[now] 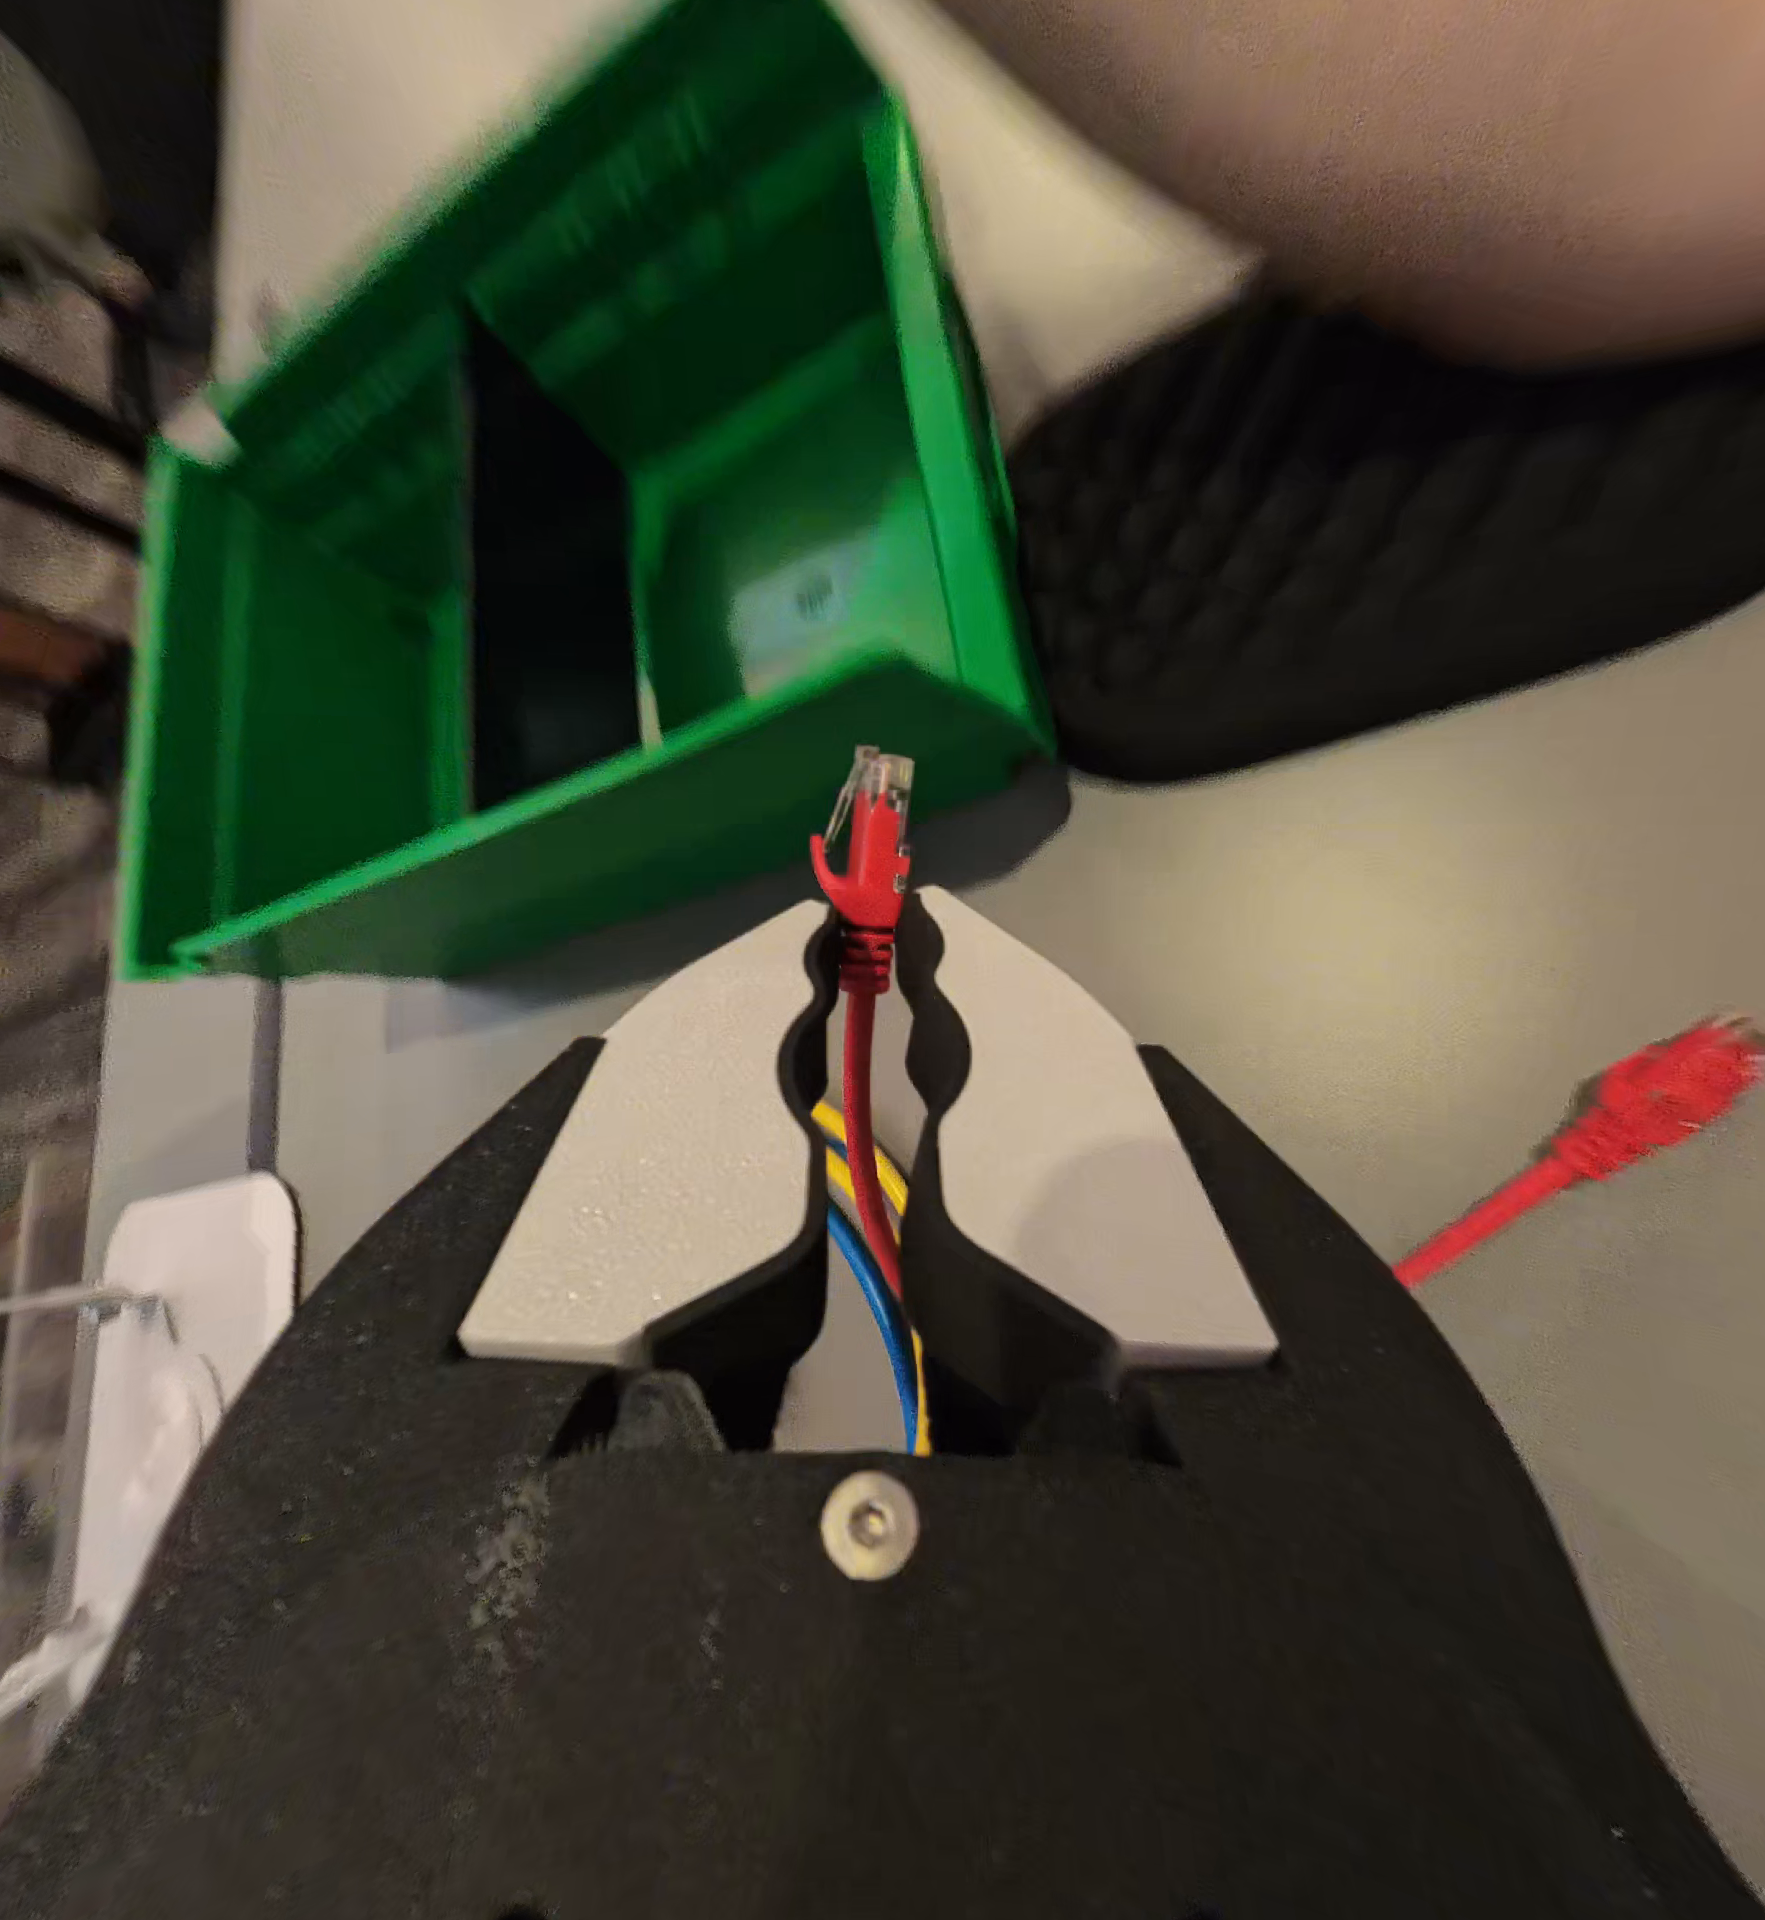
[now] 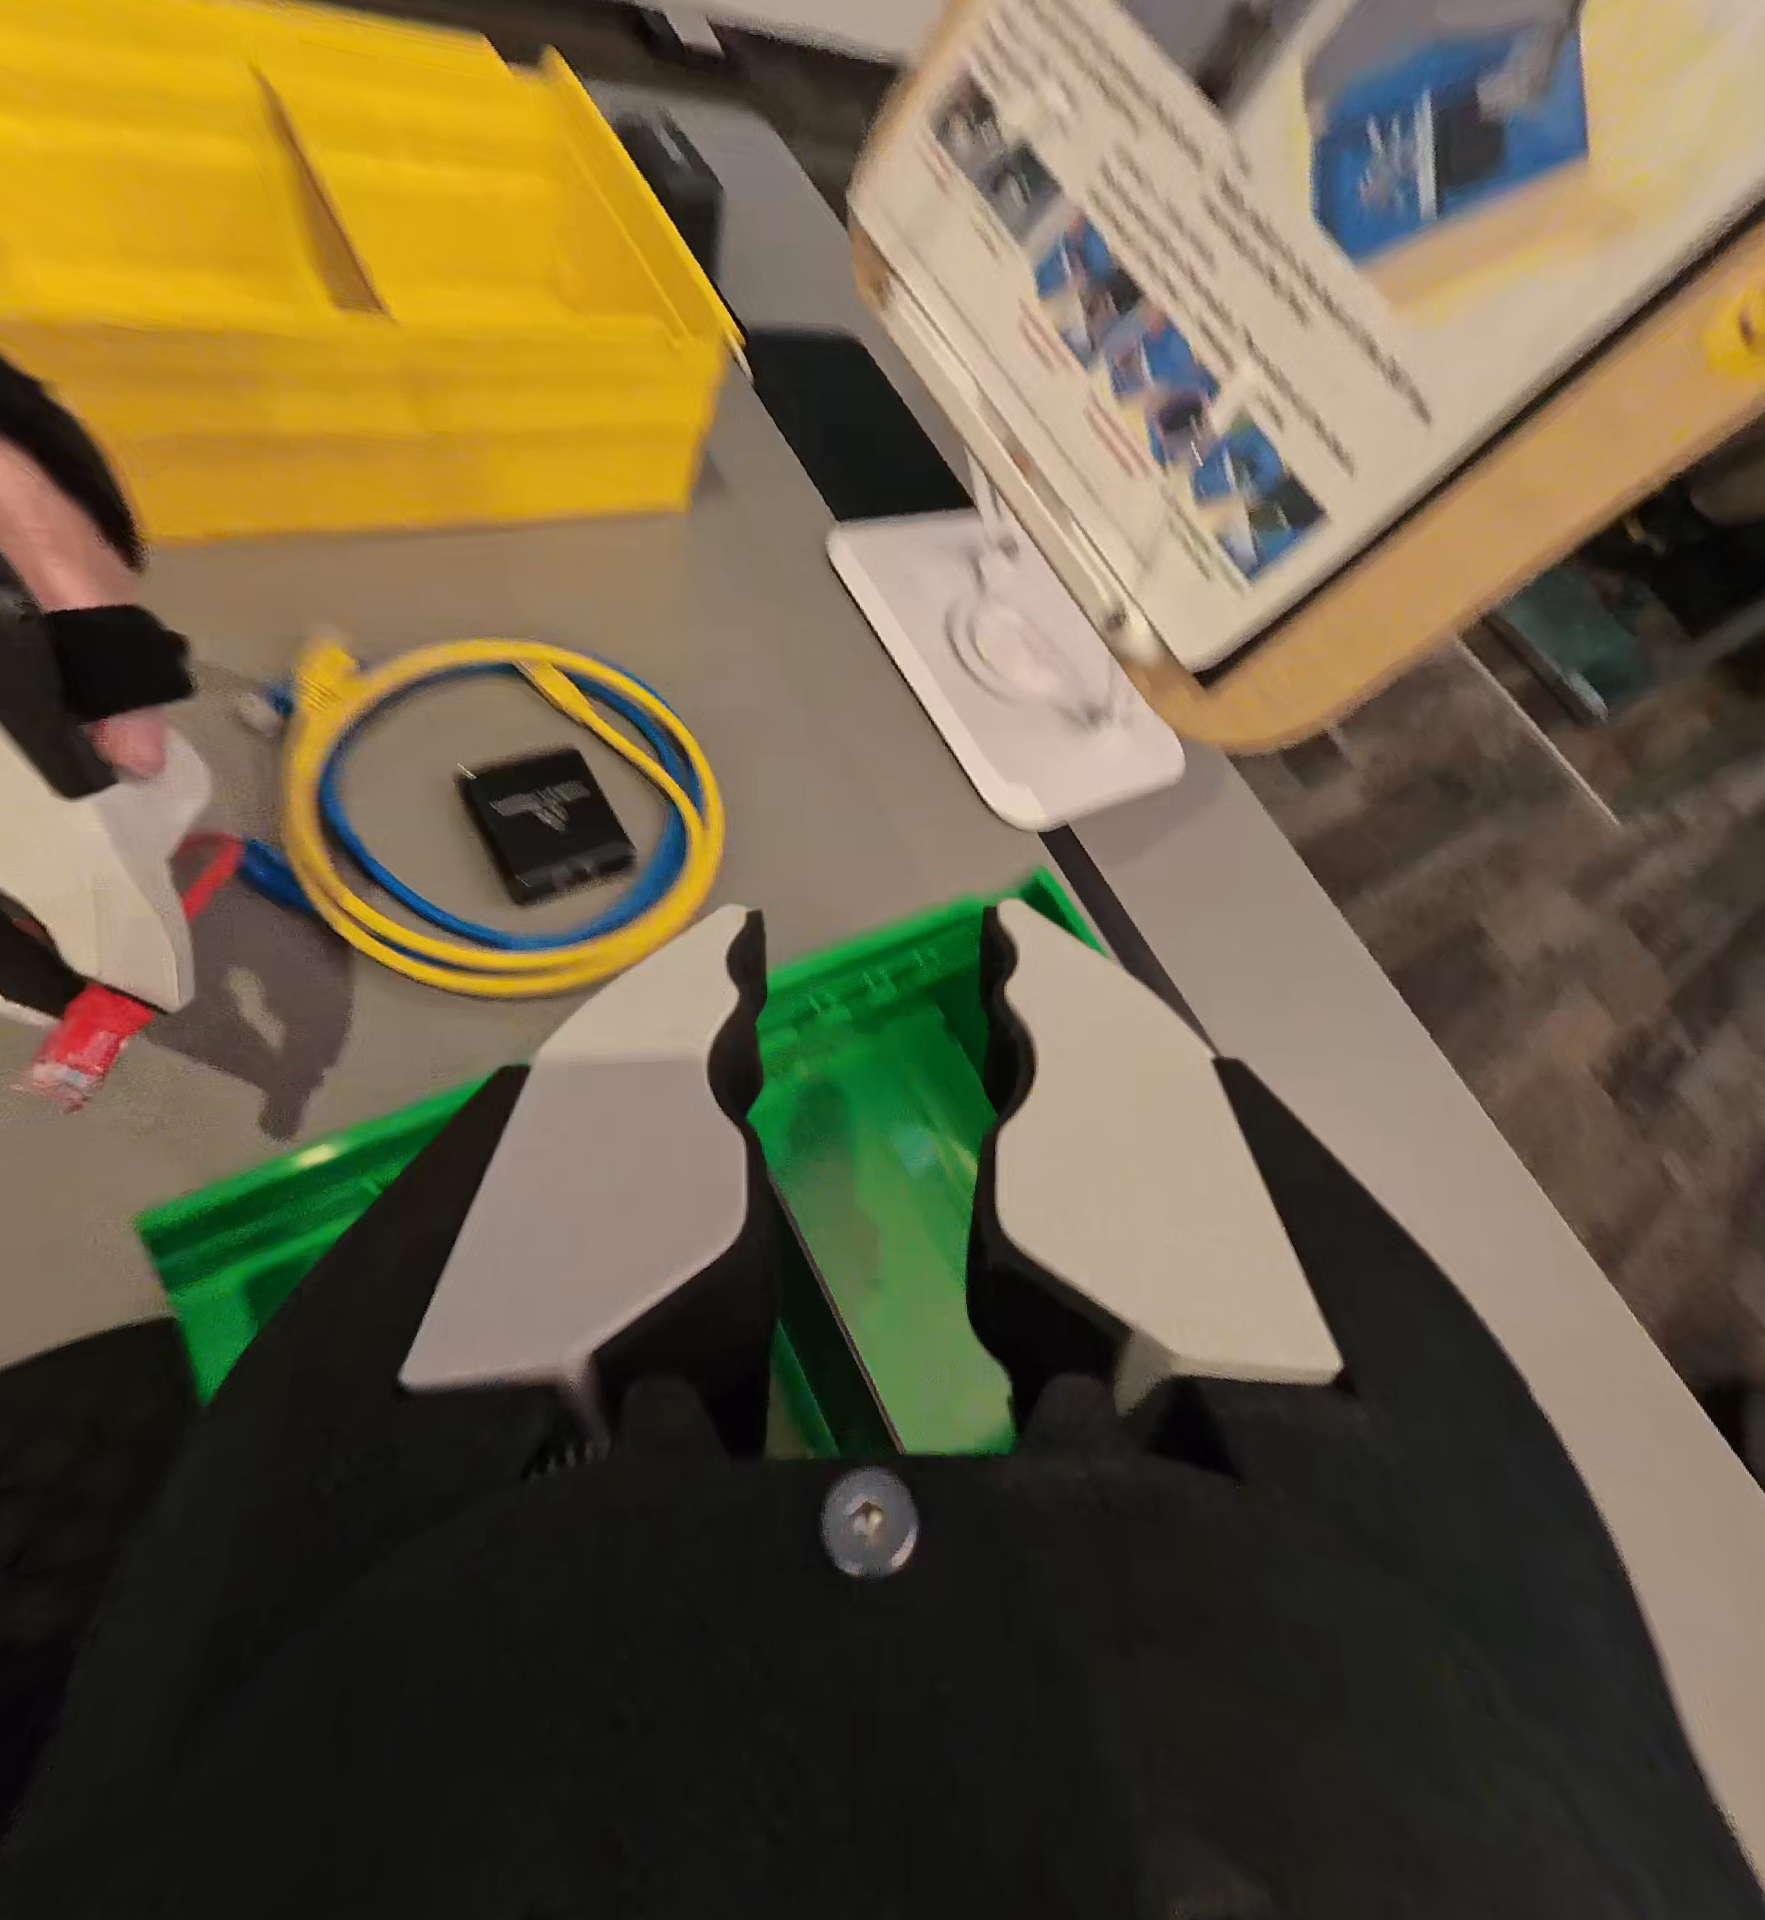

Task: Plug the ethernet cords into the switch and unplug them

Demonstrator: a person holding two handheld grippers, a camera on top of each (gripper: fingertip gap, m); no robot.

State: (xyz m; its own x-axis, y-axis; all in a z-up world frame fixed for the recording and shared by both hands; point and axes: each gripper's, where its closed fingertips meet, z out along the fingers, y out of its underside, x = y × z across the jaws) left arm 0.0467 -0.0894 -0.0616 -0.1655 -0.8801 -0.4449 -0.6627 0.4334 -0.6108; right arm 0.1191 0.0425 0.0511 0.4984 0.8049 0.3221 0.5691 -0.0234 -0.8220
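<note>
Your left gripper (image 1: 870, 914) is clamped on the red cord (image 1: 862, 1081) just behind its plug (image 1: 865, 821), which juts past the tips toward the green bin (image 1: 587, 862); your right gripper (image 2: 867, 987) hangs spread and empty above that bin. The switch (image 2: 549, 824) lies ahead and left of the right gripper, ringed by the coiled yellow cord (image 2: 504, 971) and blue cord (image 2: 421, 904). By the look of it nothing is plugged in yet, so all plugging and unplugging remains.

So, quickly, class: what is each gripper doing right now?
Left gripper: closed on the red cable.
Right gripper: open, holding nothing.
</note>
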